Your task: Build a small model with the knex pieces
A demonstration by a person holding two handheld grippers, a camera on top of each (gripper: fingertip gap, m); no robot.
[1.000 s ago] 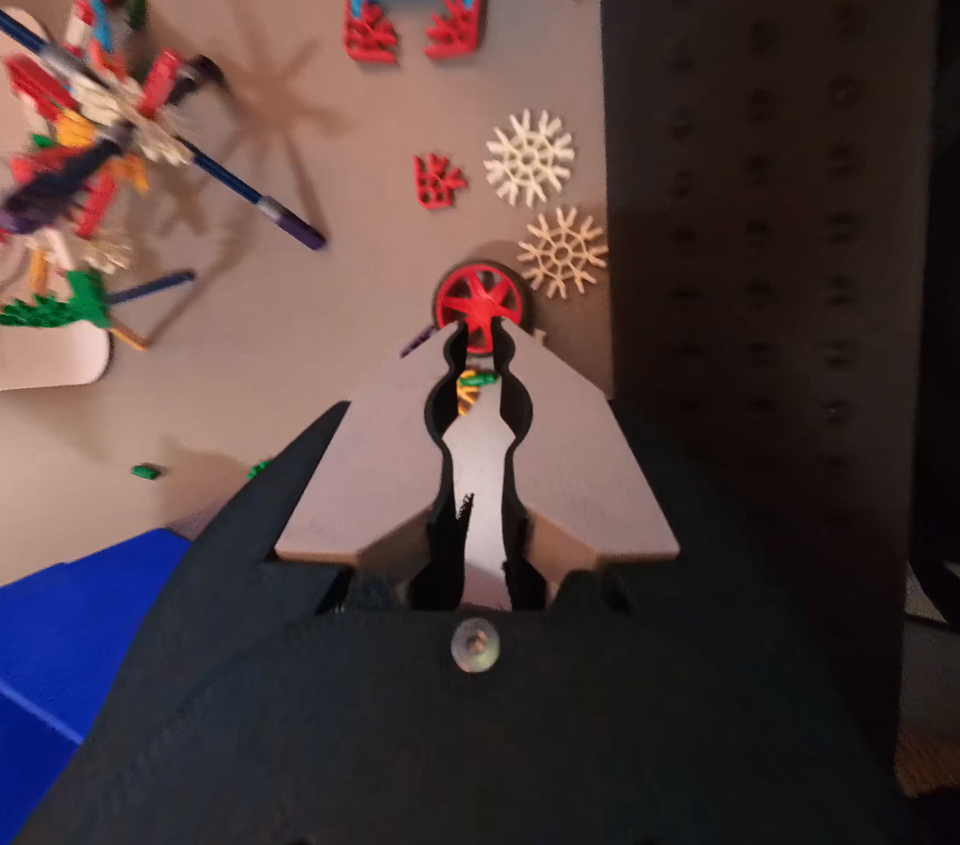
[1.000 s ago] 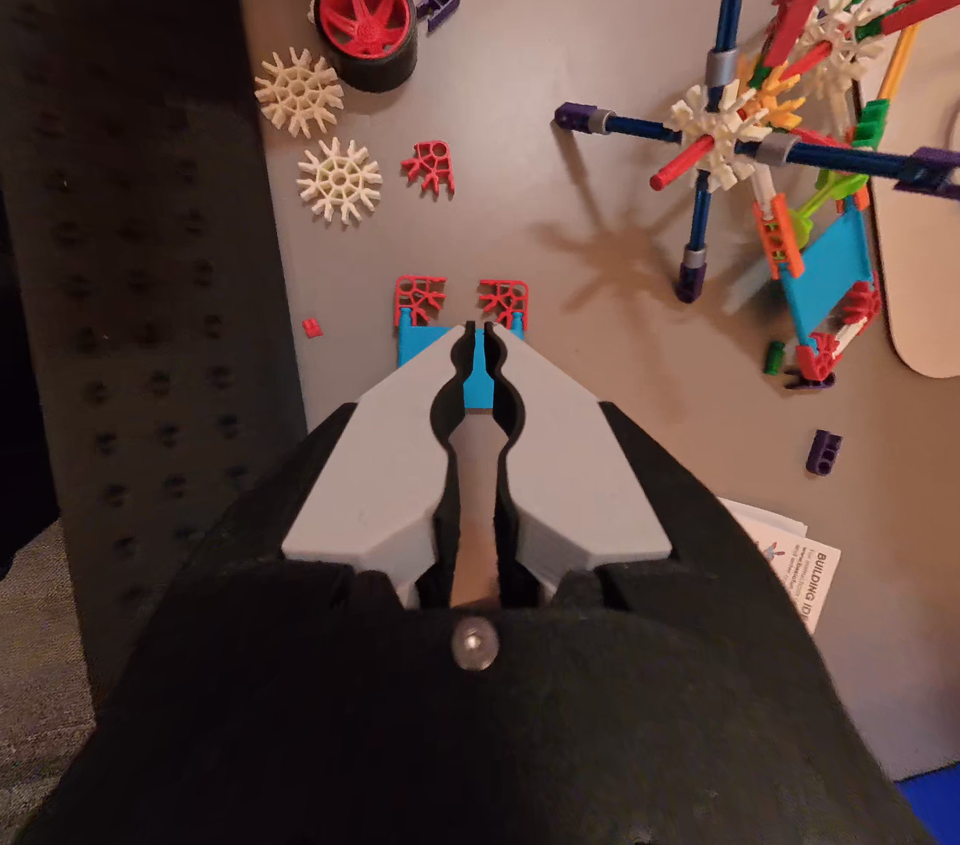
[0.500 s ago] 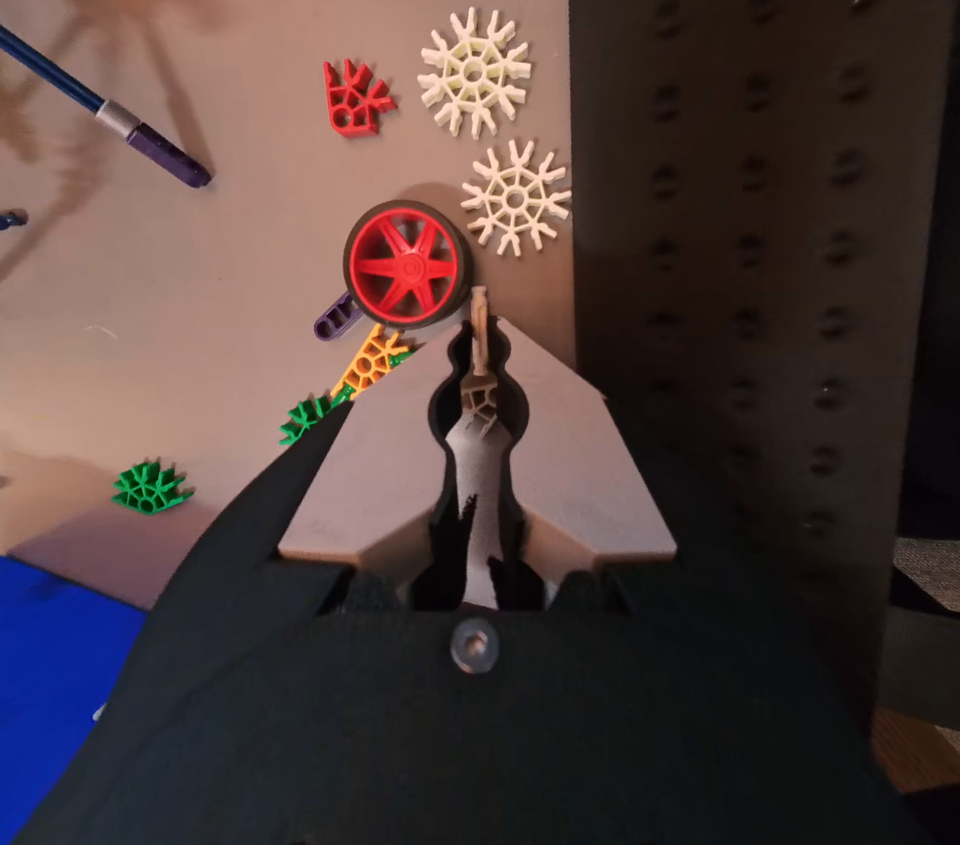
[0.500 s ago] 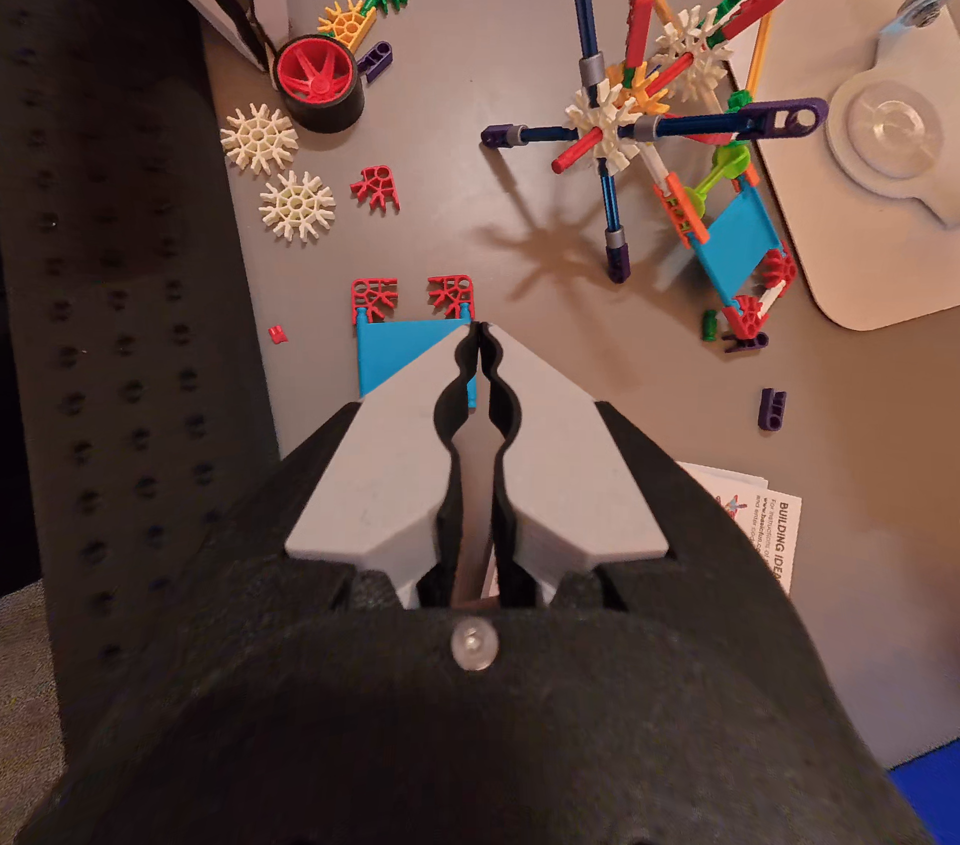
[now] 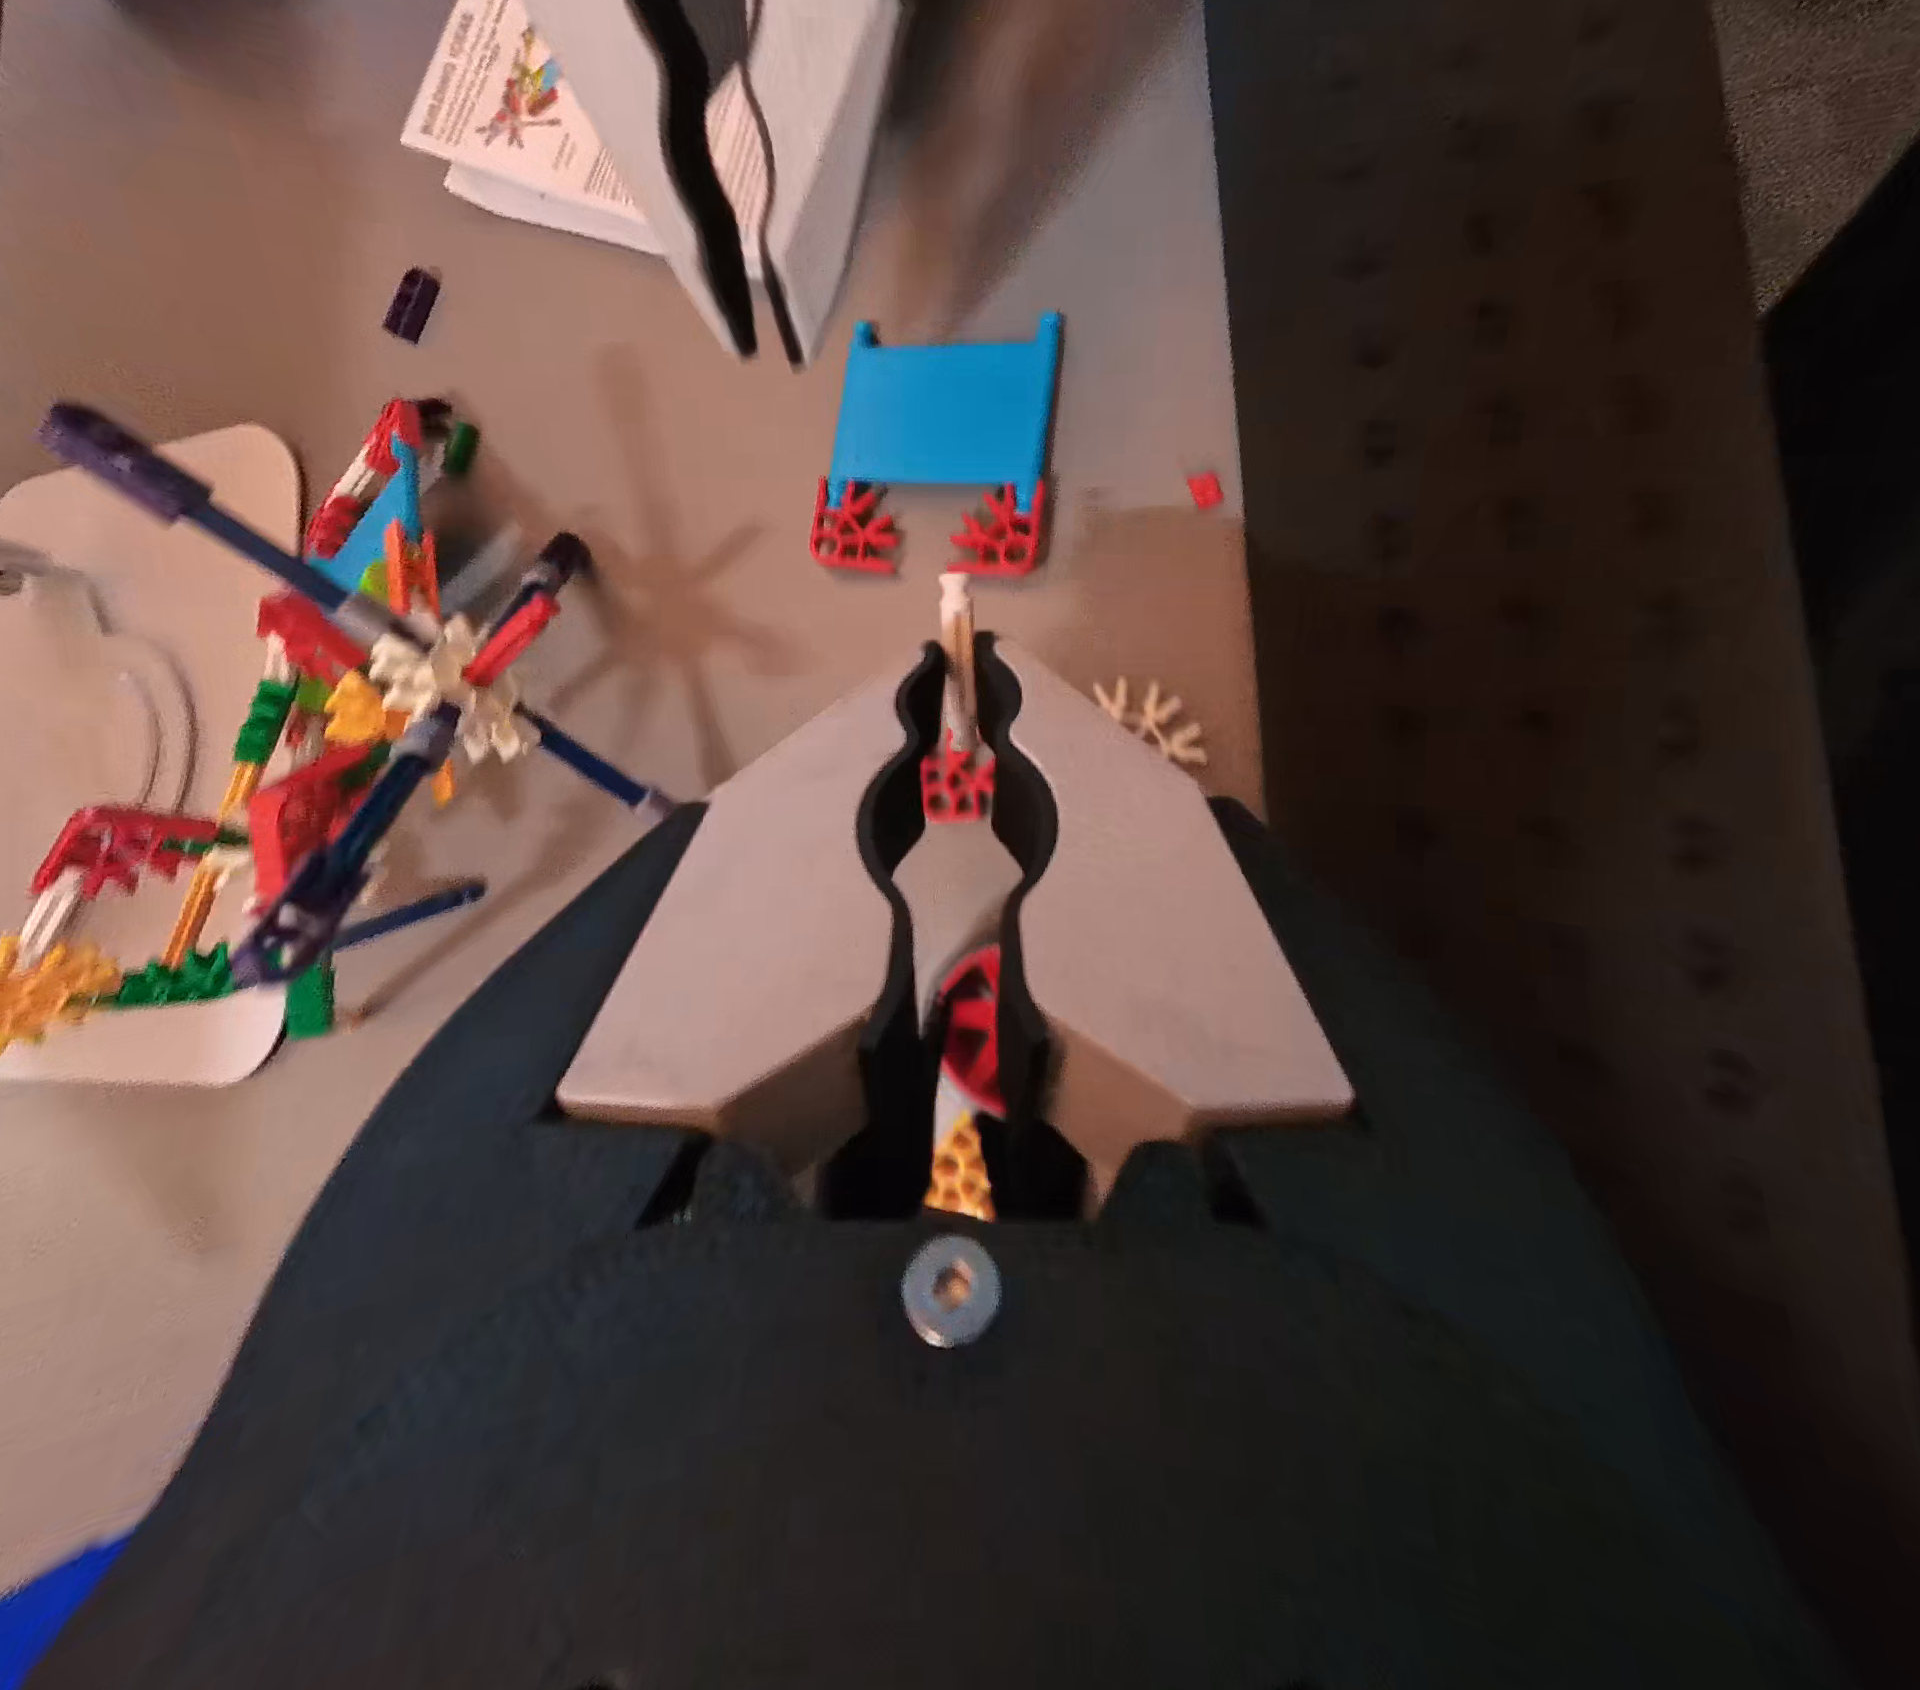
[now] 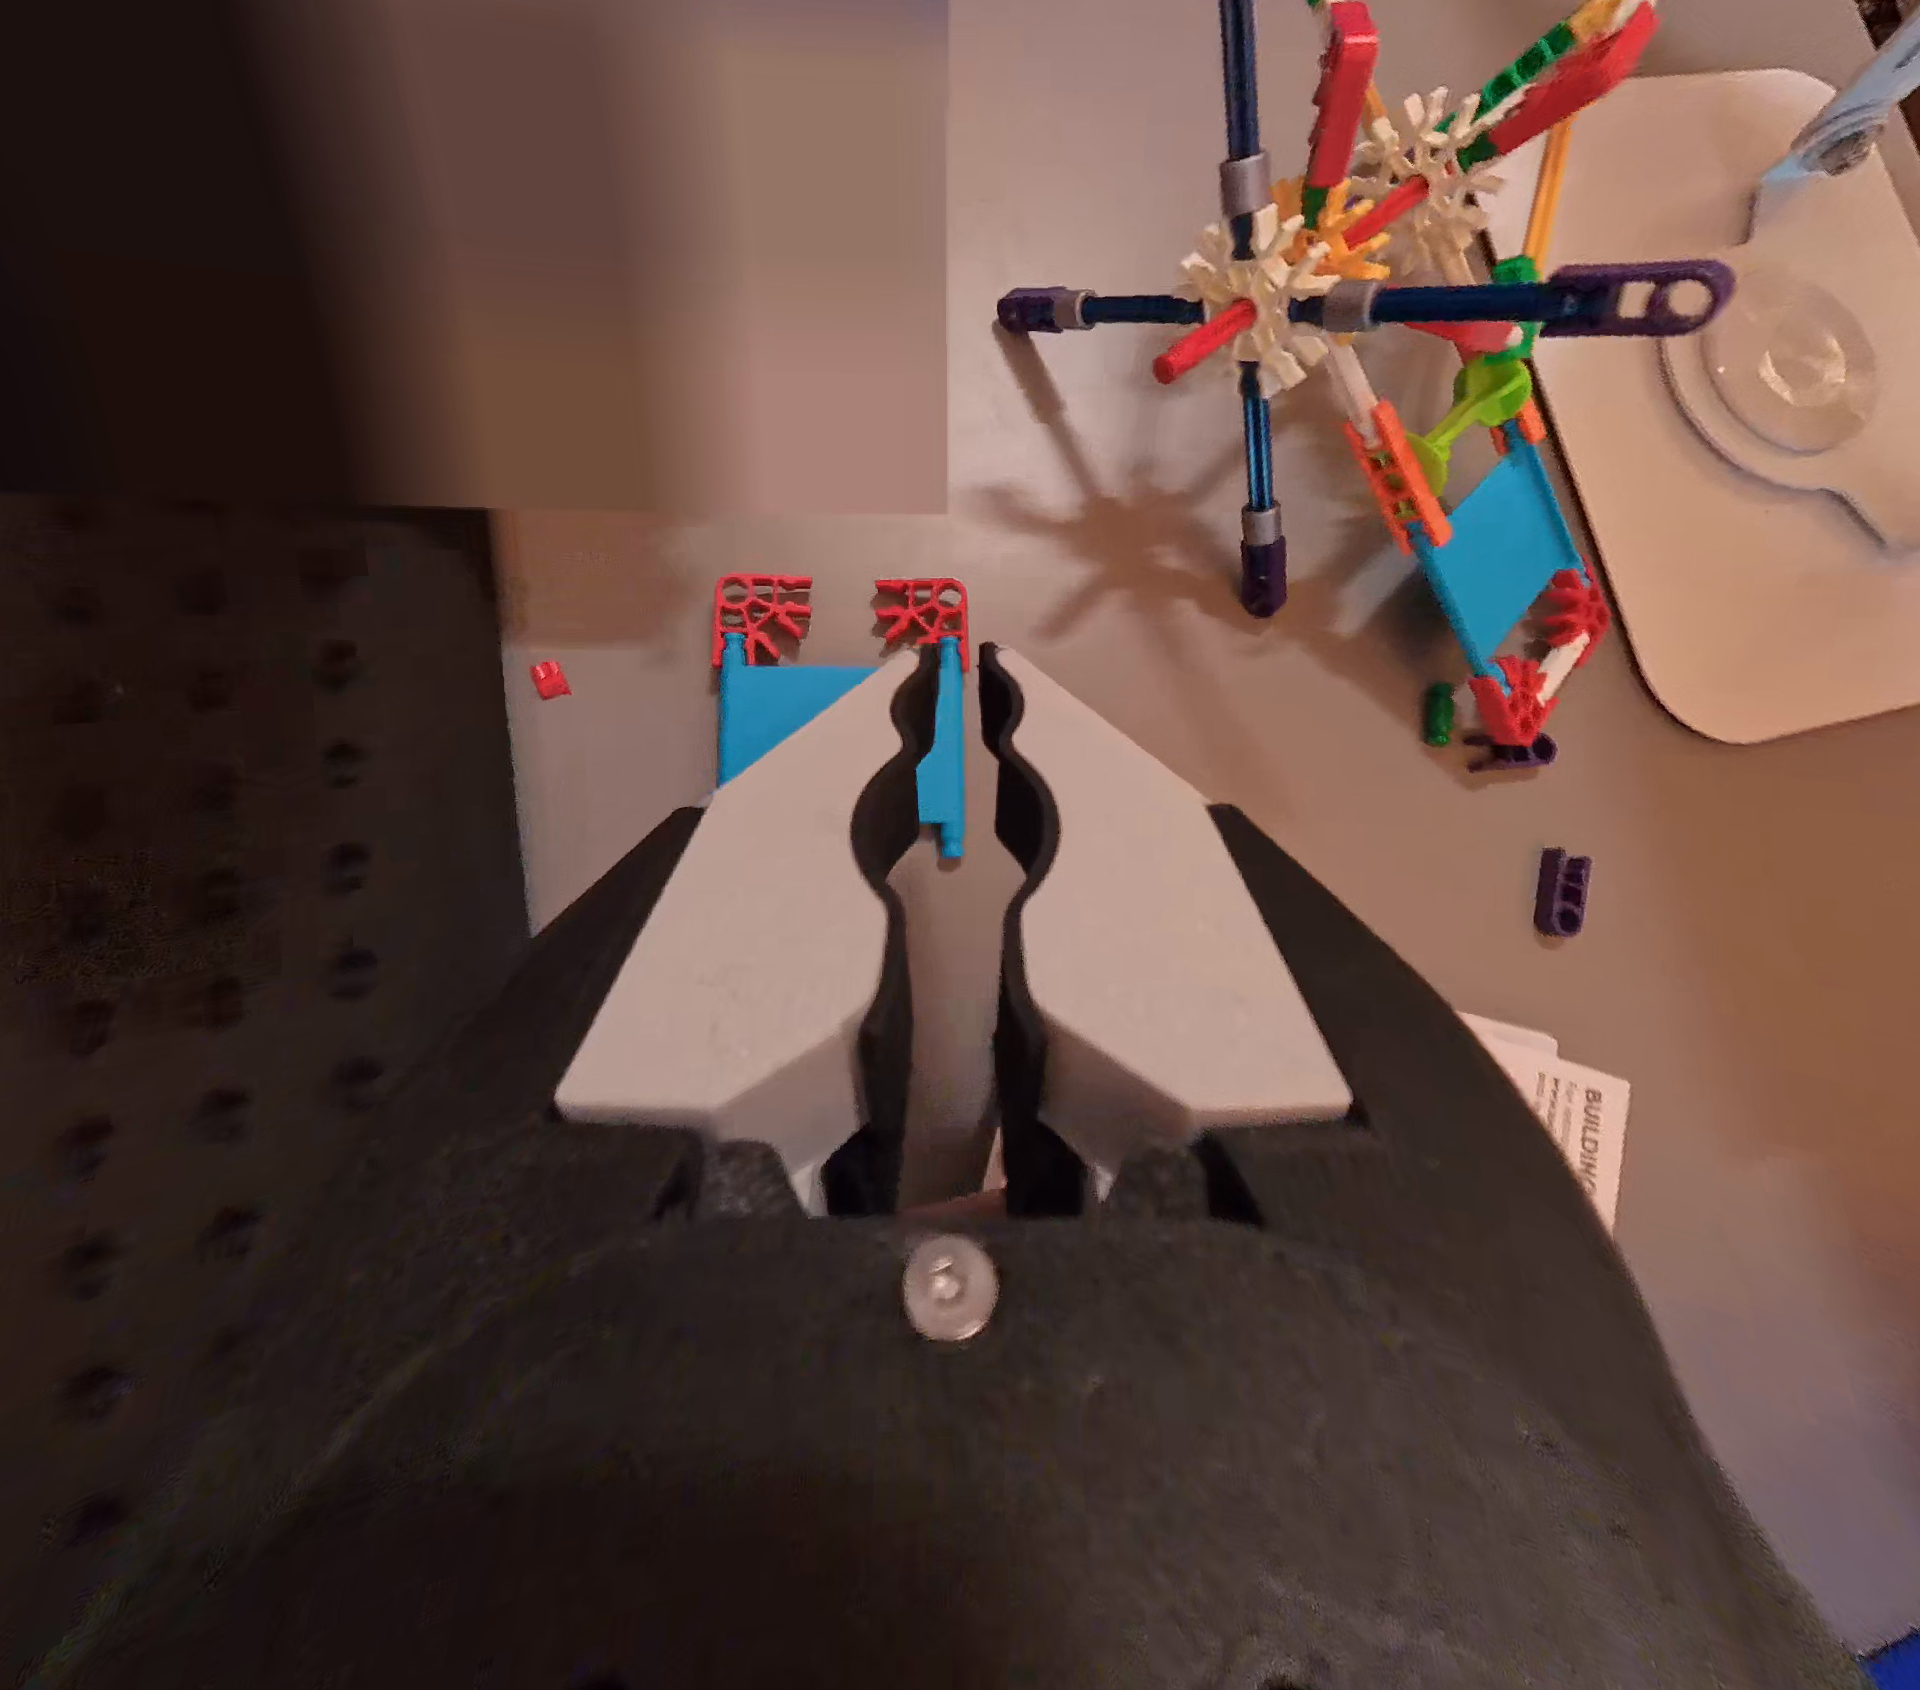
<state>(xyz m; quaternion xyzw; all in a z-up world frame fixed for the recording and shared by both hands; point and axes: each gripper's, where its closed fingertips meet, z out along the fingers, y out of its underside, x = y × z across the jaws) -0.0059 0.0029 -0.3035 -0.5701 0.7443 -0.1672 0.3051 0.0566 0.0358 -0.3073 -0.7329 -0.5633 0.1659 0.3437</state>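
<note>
My left gripper (image 5: 958,653) is closed on a thin white rod (image 5: 956,638), whose tip pokes out past my fingertips toward 12 o'clock; lower down, a small red connector (image 5: 957,786) shows in the gap between my jaws, and I cannot tell whether it is fixed to the rod or lies on the table beneath. Further back in the gap, part of a red wheel (image 5: 971,1032) and a bit of an orange piece (image 5: 956,1167) show, mostly hidden by my fingers. At 12 o'clock lies a blue panel (image 5: 943,419) with two red connectors on its near edge. A white snowflake connector (image 5: 1153,715) at 2 o'clock is half covered by my right finger. At 9 o'clock the colourful model (image 5: 343,705) is blurred, its parts hard to separate. At 11 o'clock my other gripper comes in from the top, also blurred, over a leaflet (image 5: 520,113).

My right gripper (image 6: 951,658) holds nothing: its jaws stand slightly apart, above the panel's right edge (image 6: 940,757), most of which my left finger hides. I cannot tell whether I touch it. The model (image 6: 1382,258) stands at 1 o'clock, well apart, partly on a pale board (image 6: 1714,601) cut off at the right. A large smeared patch covers the upper left. A purple clip (image 6: 1561,890) lies at 3 o'clock.
</note>
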